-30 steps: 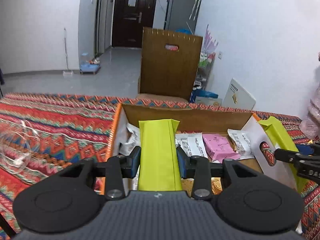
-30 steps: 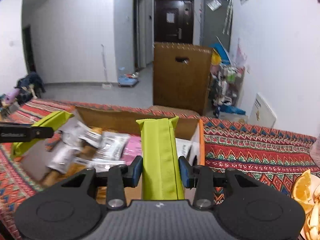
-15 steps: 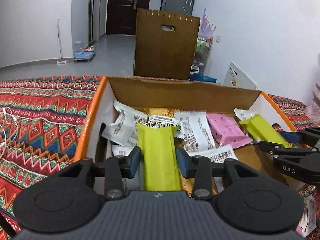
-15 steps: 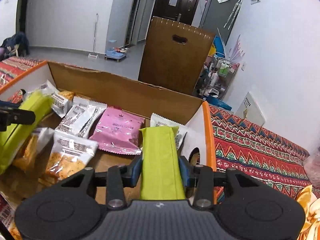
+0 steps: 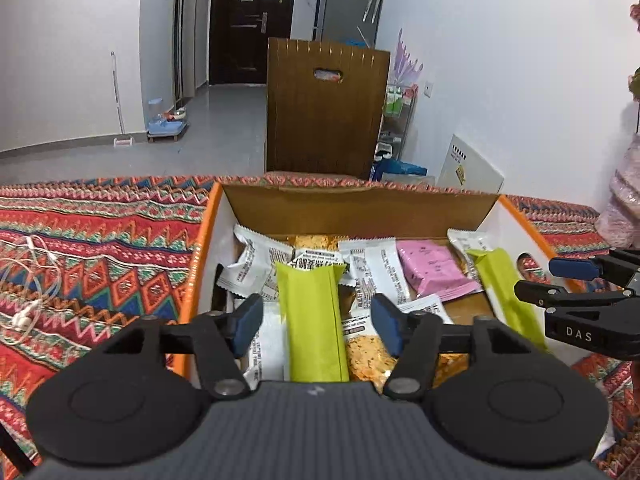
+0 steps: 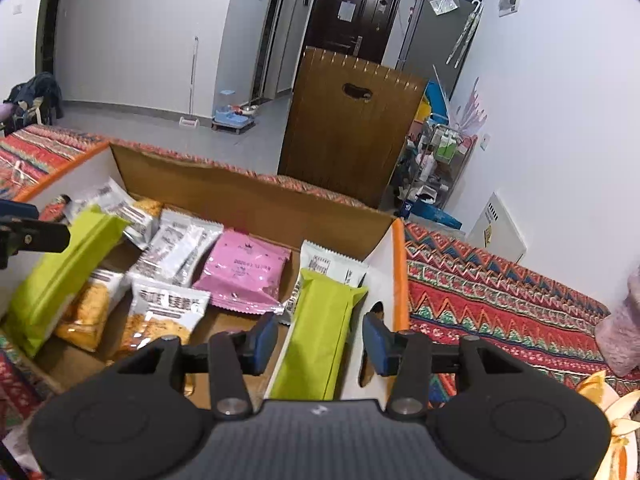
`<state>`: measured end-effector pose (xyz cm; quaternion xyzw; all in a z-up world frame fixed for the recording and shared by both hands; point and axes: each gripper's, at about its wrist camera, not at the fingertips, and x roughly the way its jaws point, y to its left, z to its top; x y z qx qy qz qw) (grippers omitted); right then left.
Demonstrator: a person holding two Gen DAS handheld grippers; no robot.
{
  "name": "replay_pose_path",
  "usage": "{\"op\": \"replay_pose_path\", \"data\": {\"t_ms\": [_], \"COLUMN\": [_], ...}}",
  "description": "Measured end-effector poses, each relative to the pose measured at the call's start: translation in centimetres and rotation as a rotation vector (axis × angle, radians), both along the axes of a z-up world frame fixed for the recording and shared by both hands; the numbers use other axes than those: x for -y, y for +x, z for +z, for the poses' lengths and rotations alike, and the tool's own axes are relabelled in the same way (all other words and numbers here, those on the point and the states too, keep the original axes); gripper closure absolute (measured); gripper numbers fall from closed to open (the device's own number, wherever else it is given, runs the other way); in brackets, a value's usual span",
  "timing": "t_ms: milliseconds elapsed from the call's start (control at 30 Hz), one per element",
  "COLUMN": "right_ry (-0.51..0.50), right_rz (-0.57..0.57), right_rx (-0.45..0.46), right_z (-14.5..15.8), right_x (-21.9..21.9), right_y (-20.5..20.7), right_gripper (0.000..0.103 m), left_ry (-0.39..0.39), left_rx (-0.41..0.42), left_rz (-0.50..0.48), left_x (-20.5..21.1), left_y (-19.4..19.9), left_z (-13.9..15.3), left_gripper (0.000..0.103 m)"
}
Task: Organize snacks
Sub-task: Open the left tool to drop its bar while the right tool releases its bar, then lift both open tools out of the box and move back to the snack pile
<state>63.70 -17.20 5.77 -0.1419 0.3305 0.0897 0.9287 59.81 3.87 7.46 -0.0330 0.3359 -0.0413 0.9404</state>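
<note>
Hovering low over the cardboard box (image 5: 352, 210), both tongs stand spread with nothing held. Left gripper (image 5: 316, 322): pads clear of the lime-green snack bar (image 5: 312, 320) lying between them at lower centre, on top of other packets. Right gripper (image 6: 320, 338): likewise wide, its own green bar (image 6: 320, 336) resting free against the box's right wall (image 6: 384, 276), lower centre of that view. Judgement: bars laid lengthwise, one at each side, to sort like with like. Farther in, mid-frame: pink packet (image 6: 244, 272), white sachets (image 6: 172, 250), orange crisp bags (image 6: 160, 320). Box sits on a patterned woven cloth (image 5: 92, 240). Beyond, upper centre: a brown folding panel (image 5: 326, 108), then a dark door (image 5: 240, 20).
</note>
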Motion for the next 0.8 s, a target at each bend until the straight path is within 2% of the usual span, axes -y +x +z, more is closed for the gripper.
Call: {"op": "replay_pose_path", "data": {"t_ms": [67,200,267,400,467,667,800], "right_ry": [0.014,0.051,0.070,0.099,0.119,0.169,0.184], "right_rz": [0.012,0.030,0.036,0.050,0.053,0.061,0.063], "right_rx": [0.008,0.026,0.039,0.067,0.087,0.131,0.154], "right_z": [1.0,2.9,3.9,5.8,6.6,8.1,8.1], "right_x": [0.2,0.8,1.1,1.8,2.4,4.4,5.7], "right_y": [-1.1,-3.6,-5.0,-8.3,-10.2,-16.4,-20.6], "right_gripper": [0.046,0.043,0.038,0.035,0.026,0.024,0.023], "left_ry": [0.004,0.015,0.025,-0.003,-0.017,-0.010,0.027], "left_rx": [0.012,0.039,0.056,0.092,0.110,0.169,0.220], "left_rz": [0.003,-0.007,-0.008,0.000,0.000,-0.002,0.019], "left_x": [0.0,-0.2,-0.2,-0.5,-0.6,-0.4,-0.2], "left_y": [-1.2,-4.2,-5.8,-9.7,-12.0,-18.8,-23.2], "left_z": [0.8,2.4,3.4,5.2,5.8,6.5,6.4], "left_gripper": [0.036,0.029,0.028,0.016,0.015,0.006,0.005]}}
